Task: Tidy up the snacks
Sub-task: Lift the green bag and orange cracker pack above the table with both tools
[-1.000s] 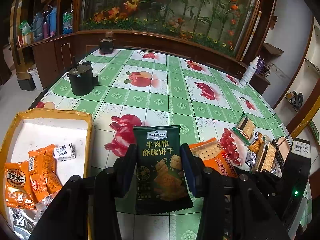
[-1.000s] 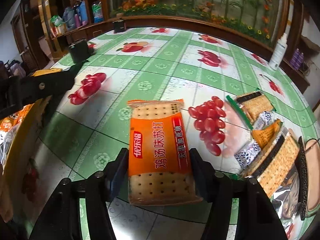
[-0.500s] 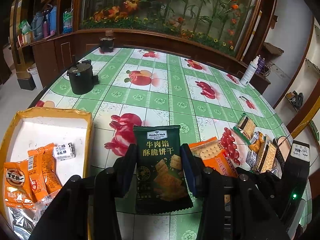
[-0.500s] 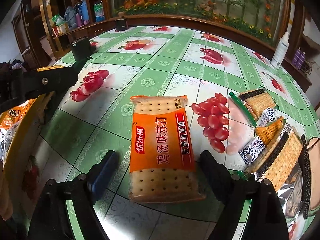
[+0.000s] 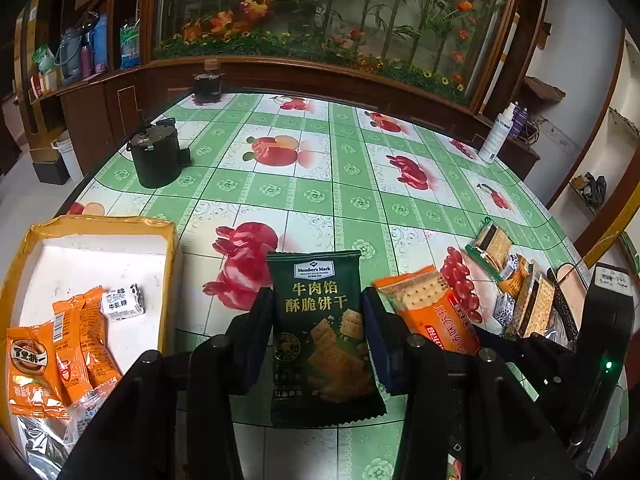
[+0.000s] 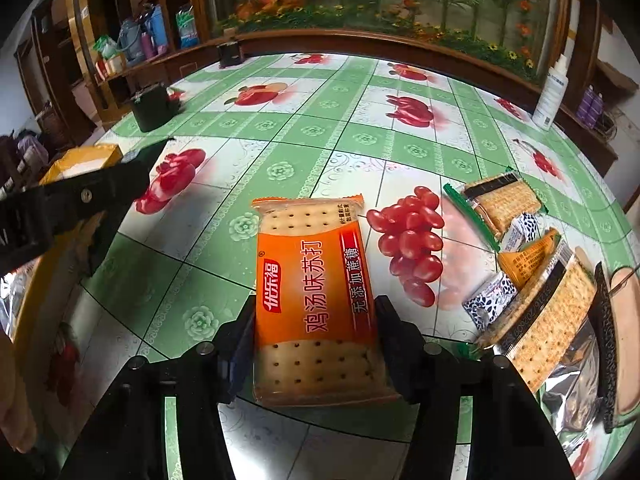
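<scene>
dark green cracker pack point(image 5: 322, 332) in the left tool point(image 5: 318, 332), orange soda-cracker pack point(image 6: 316, 296) between the right tool's point(image 6: 316, 340) closing jaws.
nearest, each tool takes one pack by its long edges, likely so both can be carried flat. the left tool, part open, is clamped on the green pack; the right is narrowing on the orange pack lying on the worktop point(image 5: 320, 200), pads at its sides, a firm grip not certain. left, a yellow-rimmed tray point(image 5: 96, 224) holds sorted snacks; right, a heap of cracker packs point(image 6: 520, 248) waits. farther off stands a black pot point(image 5: 156, 156).
</scene>
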Demonstrator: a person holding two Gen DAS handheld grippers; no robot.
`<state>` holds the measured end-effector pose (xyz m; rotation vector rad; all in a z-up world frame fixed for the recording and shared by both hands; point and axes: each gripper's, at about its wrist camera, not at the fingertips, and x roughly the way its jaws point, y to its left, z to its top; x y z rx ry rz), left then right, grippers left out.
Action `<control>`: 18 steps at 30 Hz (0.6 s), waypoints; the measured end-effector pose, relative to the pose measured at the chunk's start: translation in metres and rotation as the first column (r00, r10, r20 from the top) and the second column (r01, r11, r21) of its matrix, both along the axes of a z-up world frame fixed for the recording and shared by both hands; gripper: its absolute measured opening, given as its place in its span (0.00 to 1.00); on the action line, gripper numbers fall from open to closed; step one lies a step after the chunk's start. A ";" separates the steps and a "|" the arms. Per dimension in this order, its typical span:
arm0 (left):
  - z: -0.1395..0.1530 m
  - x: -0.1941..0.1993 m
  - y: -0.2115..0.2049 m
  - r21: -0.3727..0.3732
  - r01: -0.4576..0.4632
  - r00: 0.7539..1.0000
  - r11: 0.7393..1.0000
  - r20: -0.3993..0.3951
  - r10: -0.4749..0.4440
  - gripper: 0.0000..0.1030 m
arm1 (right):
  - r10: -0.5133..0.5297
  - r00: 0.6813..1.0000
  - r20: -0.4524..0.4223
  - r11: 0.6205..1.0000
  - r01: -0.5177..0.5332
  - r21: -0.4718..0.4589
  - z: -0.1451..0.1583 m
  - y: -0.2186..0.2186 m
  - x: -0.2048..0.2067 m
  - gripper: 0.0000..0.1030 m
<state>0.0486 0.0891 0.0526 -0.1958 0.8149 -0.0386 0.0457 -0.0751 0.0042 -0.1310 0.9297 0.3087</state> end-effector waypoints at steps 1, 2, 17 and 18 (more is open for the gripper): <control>0.000 0.000 -0.001 0.003 0.003 1.000 1.000 0.001 -0.003 0.42 | 0.000 1.000 0.002 1.000 0.000 -0.005 0.000 0.001 0.000 0.58; 0.000 0.000 -0.002 0.007 0.005 1.000 1.000 0.002 -0.005 0.42 | 0.001 1.000 0.002 1.000 -0.001 -0.006 0.001 0.001 -0.001 0.58; 0.008 -0.006 -0.004 0.042 -0.012 0.998 0.999 0.055 0.010 0.42 | -0.033 0.995 0.099 0.989 0.018 0.147 0.031 -0.012 -0.010 0.58; 0.009 -0.007 -0.004 0.046 -0.017 0.998 0.999 0.061 0.014 0.42 | -0.030 0.994 0.107 0.989 0.014 0.150 0.032 -0.011 -0.011 0.58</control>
